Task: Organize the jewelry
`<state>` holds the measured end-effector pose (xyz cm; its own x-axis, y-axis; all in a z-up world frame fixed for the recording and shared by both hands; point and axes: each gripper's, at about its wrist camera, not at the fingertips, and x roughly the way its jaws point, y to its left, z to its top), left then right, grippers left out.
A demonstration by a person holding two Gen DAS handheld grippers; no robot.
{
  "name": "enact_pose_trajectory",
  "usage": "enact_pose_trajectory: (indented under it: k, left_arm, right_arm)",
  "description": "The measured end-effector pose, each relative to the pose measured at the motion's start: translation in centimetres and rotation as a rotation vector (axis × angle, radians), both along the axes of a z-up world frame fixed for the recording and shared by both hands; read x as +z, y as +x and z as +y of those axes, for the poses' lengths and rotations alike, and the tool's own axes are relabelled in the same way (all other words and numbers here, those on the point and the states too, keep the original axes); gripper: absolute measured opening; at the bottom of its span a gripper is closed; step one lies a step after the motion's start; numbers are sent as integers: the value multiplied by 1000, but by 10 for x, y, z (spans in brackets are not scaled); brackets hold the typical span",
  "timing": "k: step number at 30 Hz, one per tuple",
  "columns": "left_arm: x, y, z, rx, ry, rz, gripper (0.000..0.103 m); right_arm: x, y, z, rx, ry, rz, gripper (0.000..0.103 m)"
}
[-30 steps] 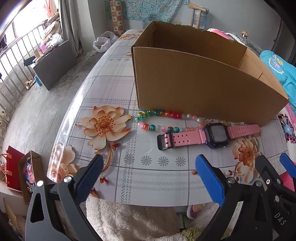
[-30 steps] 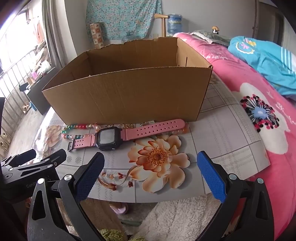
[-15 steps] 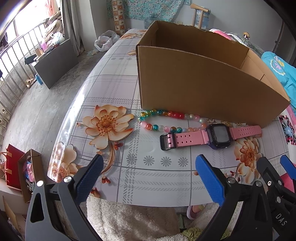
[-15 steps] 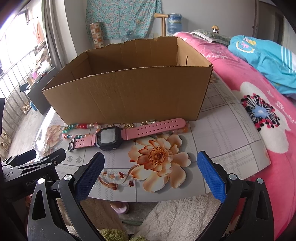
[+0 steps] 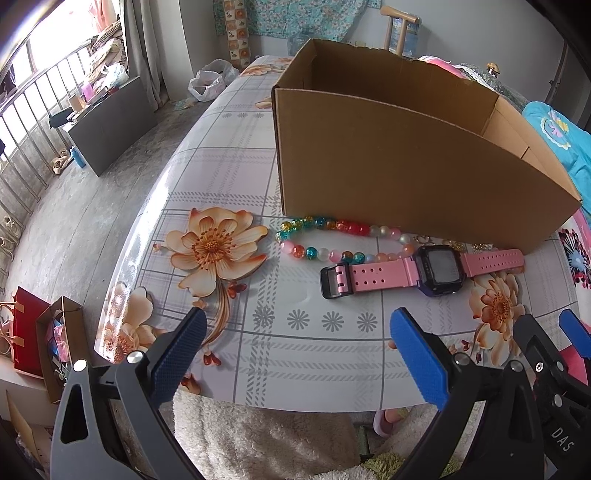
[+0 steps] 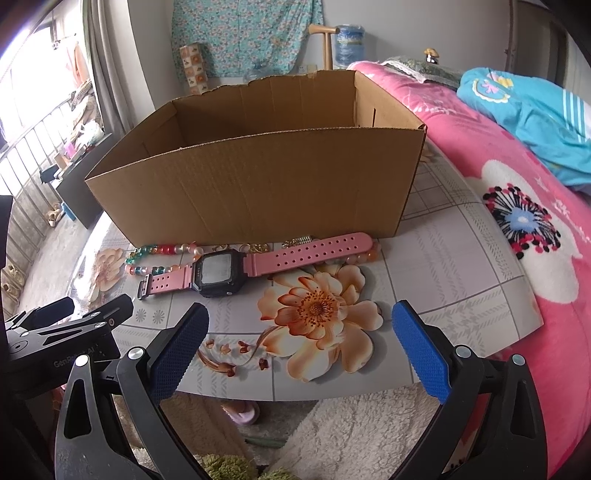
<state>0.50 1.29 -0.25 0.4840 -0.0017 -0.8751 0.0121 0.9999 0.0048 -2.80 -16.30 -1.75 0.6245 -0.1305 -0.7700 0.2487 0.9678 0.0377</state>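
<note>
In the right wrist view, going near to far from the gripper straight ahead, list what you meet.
right gripper → printed orange flower → pink watch → cardboard box → floral cloth on the wall

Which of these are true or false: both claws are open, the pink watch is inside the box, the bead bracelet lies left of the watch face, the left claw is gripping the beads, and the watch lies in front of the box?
1. Both the left claw and the right claw are open. True.
2. The pink watch is inside the cardboard box. False: it lies on the table, outside the box.
3. The bead bracelet lies left of the watch face in both views. True.
4. The left claw is gripping the beads. False: it holds nothing and is apart from them.
5. The watch lies in front of the box's near wall. True.
</note>
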Motion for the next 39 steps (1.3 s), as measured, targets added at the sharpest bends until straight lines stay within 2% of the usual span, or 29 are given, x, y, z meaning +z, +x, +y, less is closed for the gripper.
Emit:
enact_pose_trajectory:
  k: [27, 39]
  left_arm:
    - [-6, 2, 3, 14, 14, 6, 98]
    - [-5, 6, 11, 25, 15, 23, 98]
  right_arm:
    - [3, -1, -2, -5, 11, -3, 95]
    - [3, 1, 0, -19, -31, -7, 95]
